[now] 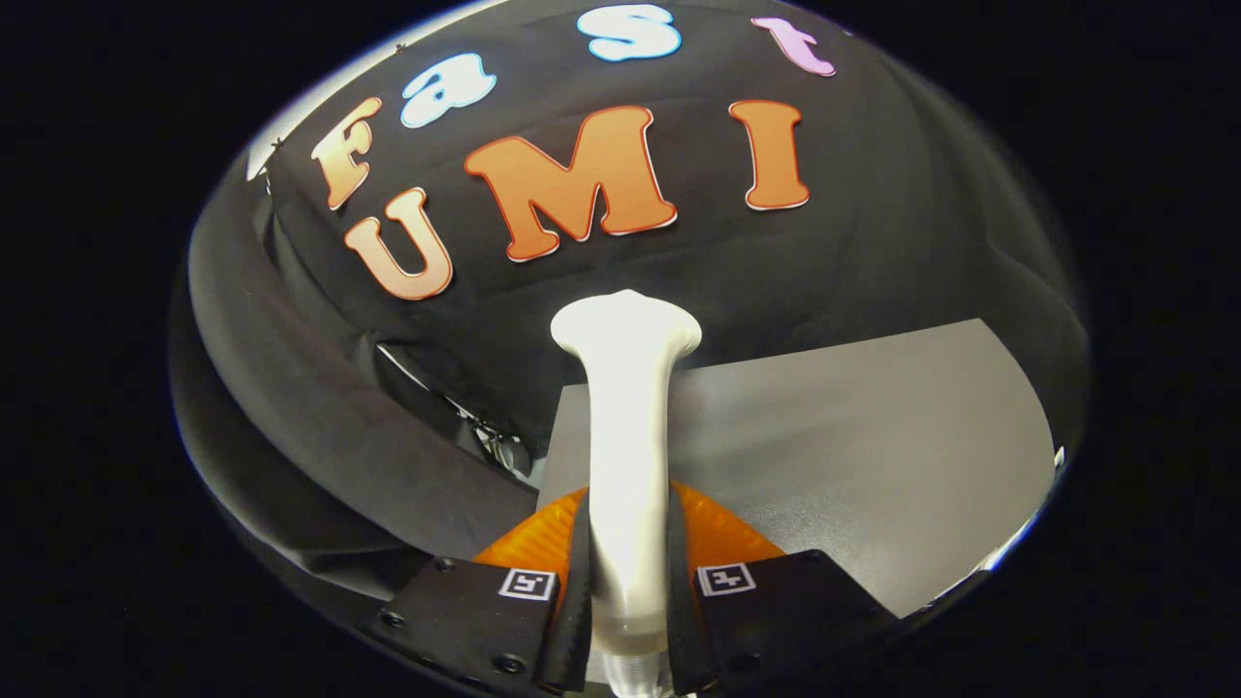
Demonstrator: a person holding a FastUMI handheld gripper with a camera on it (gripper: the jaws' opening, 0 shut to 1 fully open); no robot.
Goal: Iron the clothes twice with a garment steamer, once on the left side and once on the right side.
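Note:
A white garment steamer [626, 407] stands between my fingers, its slim handle running forward and its flared head lying beyond the fingertips, toward the booth's black wall. My gripper [628, 509] is shut on the handle, with both pads pressing its sides. To the left of the steamer, dark fabric [320, 427] hangs in broad folds. I cannot tell whether this fabric is the garment or part of the wall cloth. The steamer head is not touching it.
A grey table top [853, 436] spreads ahead and to the right of the fingers, its far edge meeting the black wall. A bit of shiny metal [490, 441] shows just left of the table's near corner, under the dark folds.

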